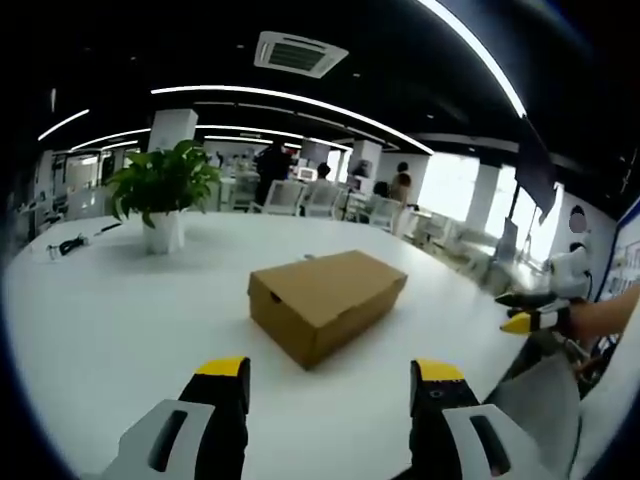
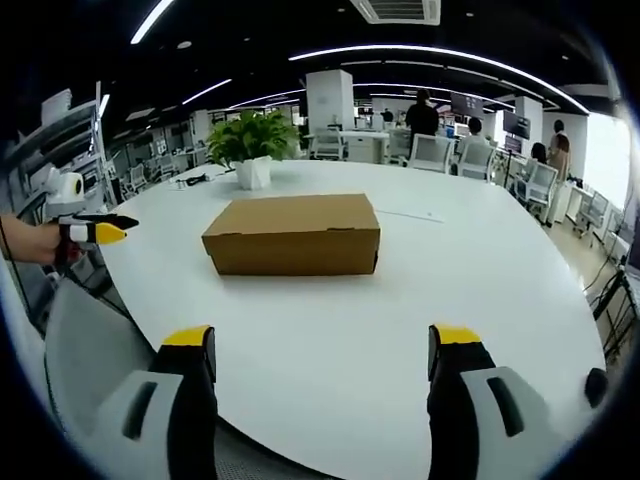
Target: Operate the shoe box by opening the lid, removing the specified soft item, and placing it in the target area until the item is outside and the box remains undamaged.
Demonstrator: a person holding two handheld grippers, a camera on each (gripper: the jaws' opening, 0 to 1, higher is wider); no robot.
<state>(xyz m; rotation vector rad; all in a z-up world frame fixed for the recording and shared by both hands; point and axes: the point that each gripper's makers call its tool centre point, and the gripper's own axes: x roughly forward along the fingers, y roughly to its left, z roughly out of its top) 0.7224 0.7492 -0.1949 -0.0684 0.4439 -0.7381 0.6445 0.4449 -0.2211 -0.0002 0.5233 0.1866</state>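
Left gripper (image 1: pixel 330 385): its two yellow-tipped jaws stood wide apart with nothing between them, held above the near edge of the white table (image 1: pixel 120 320), well short of the box.

Right gripper (image 2: pixel 325 350): likewise spread and empty, hovering over the table's near edge and aimed at the long side of the box. In the left gripper view it also appeared at the far right, off the table's edge, with a bare forearm behind it.

Shoe box (image 2: pixel 292 233): one plain brown cardboard box, lid fully shut, lay flat near the middle of the round table, well apart from both grippers. In the left gripper view one corner pointed toward the camera.

Soft item: hidden inside the closed box; what it was could not be told.

Target area: no marked spot could be made out on the table.

Task stage: judged to be the very start, lid untouched.

Risks: pinching the thin lid too hard could crease or tear the cardboard; lifting one side with nothing steadying the base could drag or tip the light box across the smooth tabletop.

Count: two grippers, one box, one table, one potted plant (image 2: pixel 250 140) in a white pot at the far edge, one small dark object near the plant, several office chairs and a few people standing far behind.
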